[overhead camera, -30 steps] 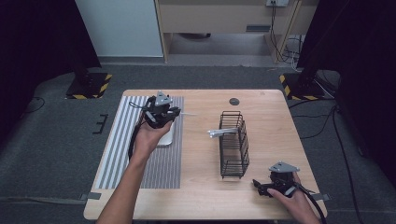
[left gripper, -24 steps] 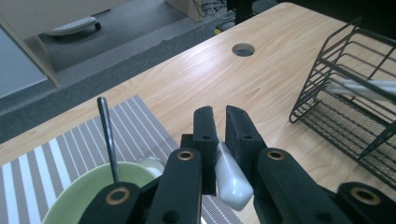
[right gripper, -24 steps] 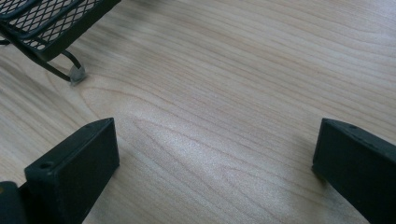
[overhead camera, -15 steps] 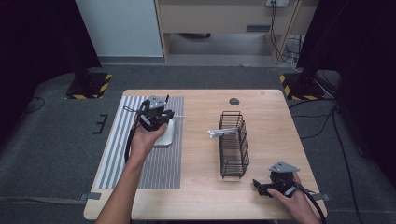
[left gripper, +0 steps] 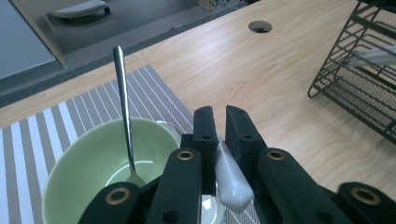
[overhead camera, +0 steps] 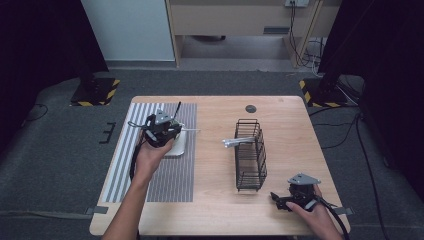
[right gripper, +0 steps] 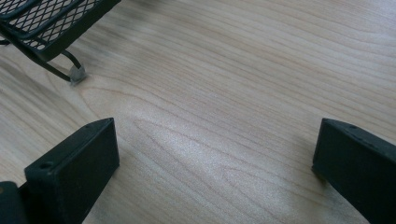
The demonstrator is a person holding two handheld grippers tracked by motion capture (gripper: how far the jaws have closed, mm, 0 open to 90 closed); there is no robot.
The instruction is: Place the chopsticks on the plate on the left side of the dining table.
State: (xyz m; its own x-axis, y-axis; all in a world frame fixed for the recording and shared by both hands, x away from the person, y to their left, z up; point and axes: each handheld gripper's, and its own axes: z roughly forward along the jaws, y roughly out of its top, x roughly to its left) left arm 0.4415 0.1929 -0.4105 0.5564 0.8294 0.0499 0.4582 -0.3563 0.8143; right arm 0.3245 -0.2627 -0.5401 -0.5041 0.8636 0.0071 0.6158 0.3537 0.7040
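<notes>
Green bowl point(left gripper: 88, 168) on striped placemat point(left gripper: 56, 116), tabletop left; metal spoon point(left gripper: 123, 102) inside, handle leaning up over rim. Left gripper point(left gripper: 217, 126) over bowl's edge, fingers clamped on pale utensil handle point(left gripper: 231, 179), possibly knife. Black wire rack point(overhead camera: 250, 152) mid-tabletop holds grey utensils point(overhead camera: 239, 142). Right gripper point(overhead camera: 280, 199) near front edge, fingers wide apart, empty.

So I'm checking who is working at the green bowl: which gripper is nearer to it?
Left. The left gripper hangs right over the green bowl, shut on a pale utensil handle. The right gripper rests open at the table's near right corner, beyond the wire basket.
</notes>
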